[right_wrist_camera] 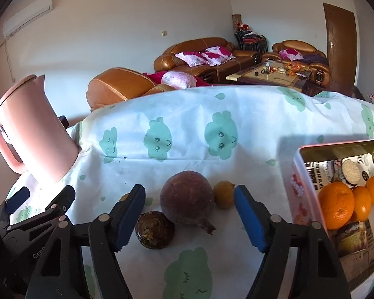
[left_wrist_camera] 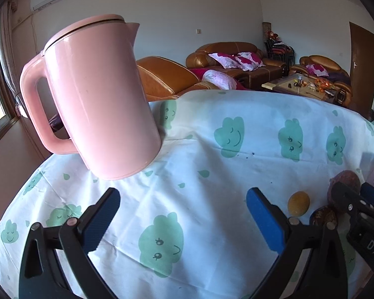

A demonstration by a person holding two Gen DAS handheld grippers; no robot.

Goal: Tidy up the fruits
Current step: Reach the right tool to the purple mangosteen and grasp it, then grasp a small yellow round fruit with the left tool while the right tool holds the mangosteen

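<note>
My right gripper (right_wrist_camera: 189, 191) stands open low over the table. A round dark purple fruit (right_wrist_camera: 187, 196) lies between its fingers, and neither blue pad touches it. A small brown scaly fruit (right_wrist_camera: 154, 230) lies just in front of the purple one. A small yellow fruit (right_wrist_camera: 224, 194) sits by the right finger. My left gripper (left_wrist_camera: 184, 194) is open over bare tablecloth with nothing between its fingers. To its right lie a yellow fruit (left_wrist_camera: 298, 203), the purple fruit (left_wrist_camera: 345, 179) and the right gripper (left_wrist_camera: 356, 191). An open tin box (right_wrist_camera: 299, 174) at the right holds three oranges (right_wrist_camera: 336, 206).
A pink lidded jug (left_wrist_camera: 99, 99) stands at the table's left edge, close ahead of my left gripper. The table wears a white cloth with green cloud prints (right_wrist_camera: 187, 137). Packets lie in the tin beside the oranges. Brown sofas and a coffee table stand beyond the far edge.
</note>
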